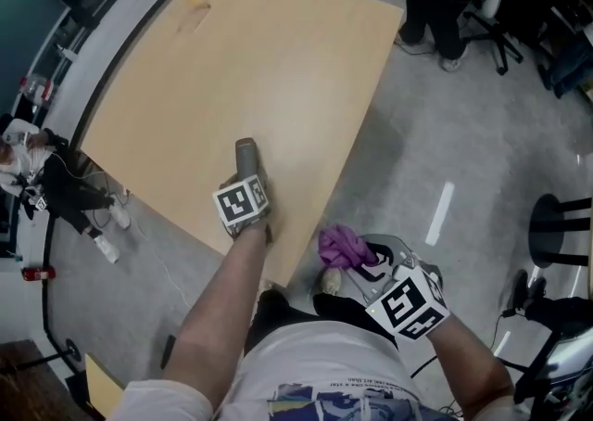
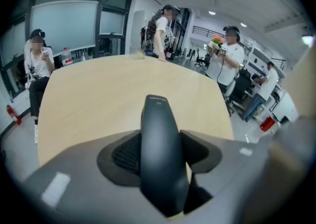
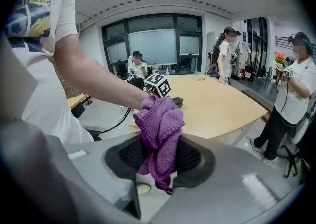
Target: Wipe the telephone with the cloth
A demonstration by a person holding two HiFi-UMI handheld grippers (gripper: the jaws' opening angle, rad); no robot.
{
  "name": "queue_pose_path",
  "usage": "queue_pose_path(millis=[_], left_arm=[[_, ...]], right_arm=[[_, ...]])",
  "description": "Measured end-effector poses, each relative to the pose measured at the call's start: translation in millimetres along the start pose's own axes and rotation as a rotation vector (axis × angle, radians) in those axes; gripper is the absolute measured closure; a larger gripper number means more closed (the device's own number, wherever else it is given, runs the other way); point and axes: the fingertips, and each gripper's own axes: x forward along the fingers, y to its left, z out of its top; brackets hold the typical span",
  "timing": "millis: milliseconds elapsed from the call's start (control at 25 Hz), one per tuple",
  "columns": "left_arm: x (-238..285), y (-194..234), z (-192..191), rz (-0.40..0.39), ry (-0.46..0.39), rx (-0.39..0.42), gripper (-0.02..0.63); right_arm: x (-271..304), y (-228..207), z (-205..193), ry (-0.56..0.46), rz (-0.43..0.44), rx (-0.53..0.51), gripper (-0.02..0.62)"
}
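Over the near edge of the pale wooden table [image 1: 278, 67], the left claw [image 1: 248, 180] is clamped on the dark telephone handset [image 2: 158, 129], which stands upright between its jaws. The right claw [image 3: 160, 156] pinches the bunched purple cloth [image 3: 160, 122] (off the table, by the person's body). The wipe should go best if the cloth's free top is drawn along the handset's exposed upper part while the left claw holds it steady.

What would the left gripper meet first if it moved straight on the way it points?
Probably the table, on its bare top. The left gripper, shut on the telephone, tilts down over it, so the telephone's tip would touch first; the gap is hard to judge.
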Motion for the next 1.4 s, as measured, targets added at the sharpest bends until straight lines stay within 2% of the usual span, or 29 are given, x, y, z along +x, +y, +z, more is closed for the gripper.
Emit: queue_pose_path(millis=[240,320,600,840,1080,1200,1400], left_arm=[[-1.0,-2.3,-0.7,-0.001,-0.005,0.016,0.335],[-1.8,-3.0,-1.8,-0.009,-0.01,0.015,0.299],[-15.5,-3.8,-0.5,-0.033,-0.044,0.033,0.241],[-50.3,-2.1,-8.7,-0.064,-0.097,0.062,0.232],[-124.6,1.5,-28.1,-0.143,-0.167,0.043,0.233],[-164.2,2.0,-43.1,-0.208,-0.184,0.054,0.3],[-216.5,-7.1,-62.0,-0.292,-0.219,0.159,0.542]], right_arm=[[-1.1,-1.2,-1.4,-0.003,0.003,0.002,0.456],[-0.8,-0.2,-1.2,-0.004,0.007,0.0,0.456],[-0.4,-0.5,1.9,-0.017,0.008,-0.013,0.456],[-1.2,4.9,2.0,-0.035,0.025,-0.035,0.456],[1.0,22.8,3.6,-0.069,0.05,-0.039,0.456],[5.7,34.2,6.8,-0.079,0.063,-0.046,0.456],[7.9,48.6,18.3,-0.087,0.048,-0.06,0.456]])
